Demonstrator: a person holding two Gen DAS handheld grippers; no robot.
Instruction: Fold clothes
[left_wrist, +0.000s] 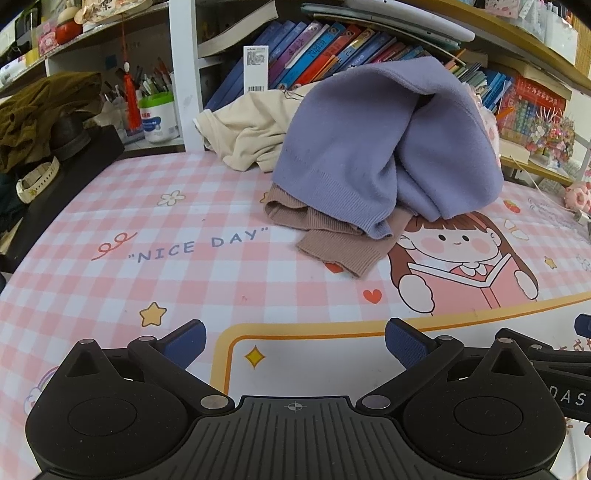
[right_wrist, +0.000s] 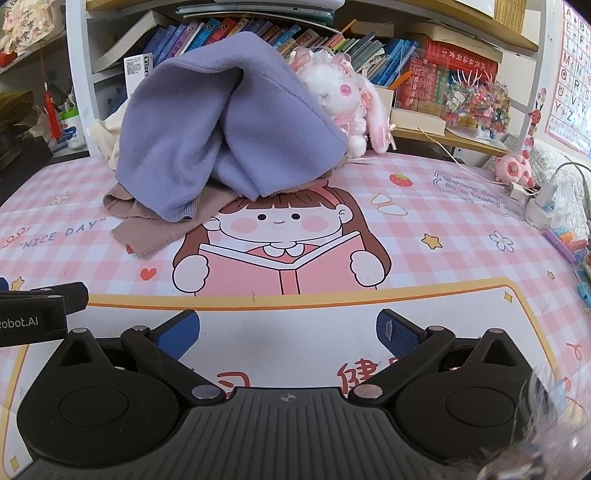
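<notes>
Here a soft lavender knit sweater slumps over a ribbed tan garment at the far middle of the pink gingham mat. Far left, a white tub holds pens. Left gripper and right gripper gape empty, near.

The lilac garment covered most of the brown ribbed garment beneath it, and the far part of the cream garment too. In the right wrist view it hid the left side of the plush rabbit. The olive cloth at far left was cut by the frame edge, and book titles were too small to read
</notes>
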